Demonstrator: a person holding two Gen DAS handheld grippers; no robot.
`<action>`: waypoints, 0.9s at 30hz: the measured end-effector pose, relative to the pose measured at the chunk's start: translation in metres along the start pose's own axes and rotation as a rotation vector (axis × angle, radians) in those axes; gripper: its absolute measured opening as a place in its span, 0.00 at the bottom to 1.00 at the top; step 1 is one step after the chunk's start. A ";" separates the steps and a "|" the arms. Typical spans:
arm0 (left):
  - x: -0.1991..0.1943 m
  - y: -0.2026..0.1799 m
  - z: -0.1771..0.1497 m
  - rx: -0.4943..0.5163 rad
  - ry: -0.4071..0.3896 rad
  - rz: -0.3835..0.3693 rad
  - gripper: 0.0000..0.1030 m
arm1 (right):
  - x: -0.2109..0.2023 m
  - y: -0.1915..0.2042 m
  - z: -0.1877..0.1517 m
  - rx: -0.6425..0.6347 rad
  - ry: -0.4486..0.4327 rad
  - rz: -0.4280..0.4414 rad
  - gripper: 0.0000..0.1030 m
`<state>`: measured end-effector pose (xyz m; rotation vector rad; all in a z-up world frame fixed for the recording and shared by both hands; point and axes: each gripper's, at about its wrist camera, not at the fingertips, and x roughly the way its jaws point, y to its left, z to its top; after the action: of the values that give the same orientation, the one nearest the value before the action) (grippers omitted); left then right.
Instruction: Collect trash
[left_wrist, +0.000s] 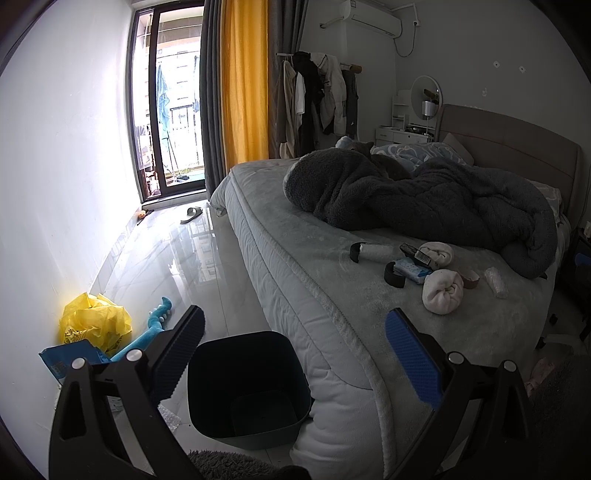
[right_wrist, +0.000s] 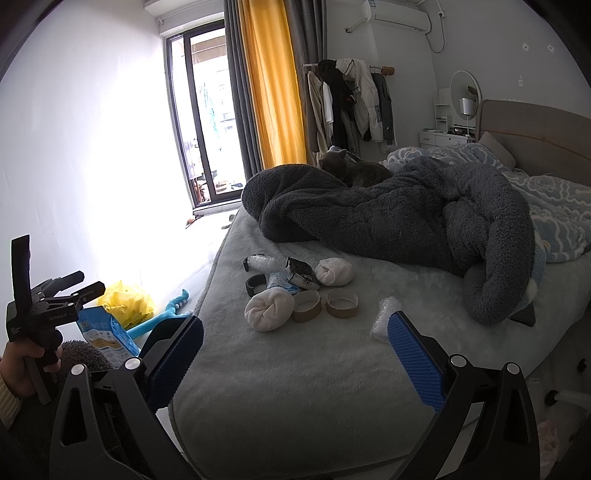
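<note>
Left gripper (left_wrist: 295, 354) was spread wide and empty above the bin (left_wrist: 247, 384) beside the bed's edge (left_wrist: 332, 332). Right gripper (right_wrist: 295, 354) was likewise wide and empty over the bed; no labels were legible.

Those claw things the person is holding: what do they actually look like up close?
Each claw, left and right, is a black plastic frame with triangular cut-outs and silver round bolts at its joints. The two fingers carry flat blue pads with a fine bumpy texture. In the right wrist view the other tool has a black handle with small white lettering, gripped by a hand in a pale ribbed cuff.
</note>
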<state>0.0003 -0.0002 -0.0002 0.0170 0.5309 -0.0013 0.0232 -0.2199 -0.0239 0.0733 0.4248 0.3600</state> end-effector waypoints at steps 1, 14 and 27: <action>0.000 0.000 0.000 0.000 0.000 0.000 0.97 | 0.000 0.000 0.000 0.000 0.000 0.000 0.98; 0.007 -0.007 0.001 -0.008 0.020 -0.052 0.97 | 0.004 0.005 -0.001 -0.083 0.036 -0.062 0.98; 0.046 -0.033 0.006 0.083 0.033 -0.155 0.96 | 0.056 -0.033 0.006 0.043 0.092 -0.107 0.97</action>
<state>0.0431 -0.0329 -0.0185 0.0575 0.5634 -0.1748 0.0842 -0.2304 -0.0452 0.0761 0.5258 0.2495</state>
